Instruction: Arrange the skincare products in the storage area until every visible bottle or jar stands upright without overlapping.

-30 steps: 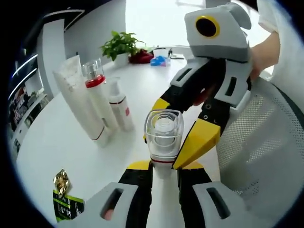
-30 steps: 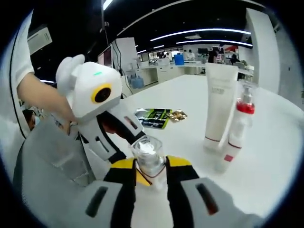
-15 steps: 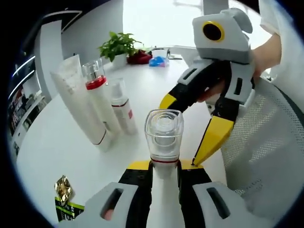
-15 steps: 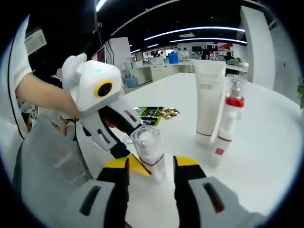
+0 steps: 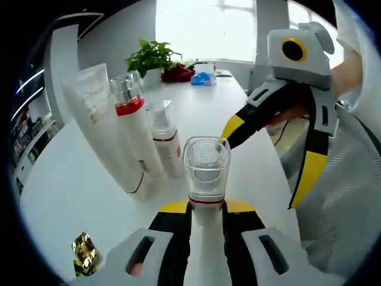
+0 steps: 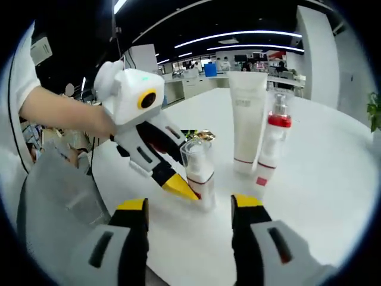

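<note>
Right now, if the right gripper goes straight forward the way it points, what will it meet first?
Most likely the clear-capped bottle, which stands upright just ahead of the open right gripper, in line with the gap between its jaws. The left gripper is shut on that bottle's lower part, so it might touch too; depth is unclear.

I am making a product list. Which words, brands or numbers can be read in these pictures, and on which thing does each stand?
None can be read.
White tube: small grey print, blurred.
Red-collared pump bottle: red square label, no legible text.
Green packet: print too small.
</note>
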The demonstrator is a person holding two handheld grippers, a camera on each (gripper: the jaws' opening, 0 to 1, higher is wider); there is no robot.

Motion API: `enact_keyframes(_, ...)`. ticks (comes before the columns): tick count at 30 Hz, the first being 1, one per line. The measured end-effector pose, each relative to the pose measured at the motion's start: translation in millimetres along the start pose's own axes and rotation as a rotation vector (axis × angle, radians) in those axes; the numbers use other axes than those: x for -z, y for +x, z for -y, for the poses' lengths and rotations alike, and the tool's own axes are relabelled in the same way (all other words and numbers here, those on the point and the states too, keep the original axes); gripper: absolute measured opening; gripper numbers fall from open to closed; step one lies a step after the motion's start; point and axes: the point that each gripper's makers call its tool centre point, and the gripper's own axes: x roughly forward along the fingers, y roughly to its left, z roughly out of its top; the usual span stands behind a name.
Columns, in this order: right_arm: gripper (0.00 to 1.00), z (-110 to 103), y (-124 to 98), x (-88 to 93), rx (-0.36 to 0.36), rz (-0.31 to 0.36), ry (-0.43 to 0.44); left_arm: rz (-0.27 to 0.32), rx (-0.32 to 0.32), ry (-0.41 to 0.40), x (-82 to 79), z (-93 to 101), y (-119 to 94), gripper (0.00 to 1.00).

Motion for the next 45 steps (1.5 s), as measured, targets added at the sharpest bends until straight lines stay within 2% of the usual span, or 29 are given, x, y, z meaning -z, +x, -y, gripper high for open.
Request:
enact_keyframes(12,0.69,27,-16,7.2,0.076,-0.006,0.037,-0.003,-0.005,0.006,-13.9,-27.5,15,0.16)
enact_keyframes(17,0.69,33,-22,11.3,0.094,-0.01,0.051,0.0,-0.012,0.002,-19.3,-35.0,21,0.16)
enact_keyframes(45,0.71,32,-25,17.6,0.104,-0.016,0.086,0.003,-0.021,-0.007,-27.6,-43.7,33,0.17)
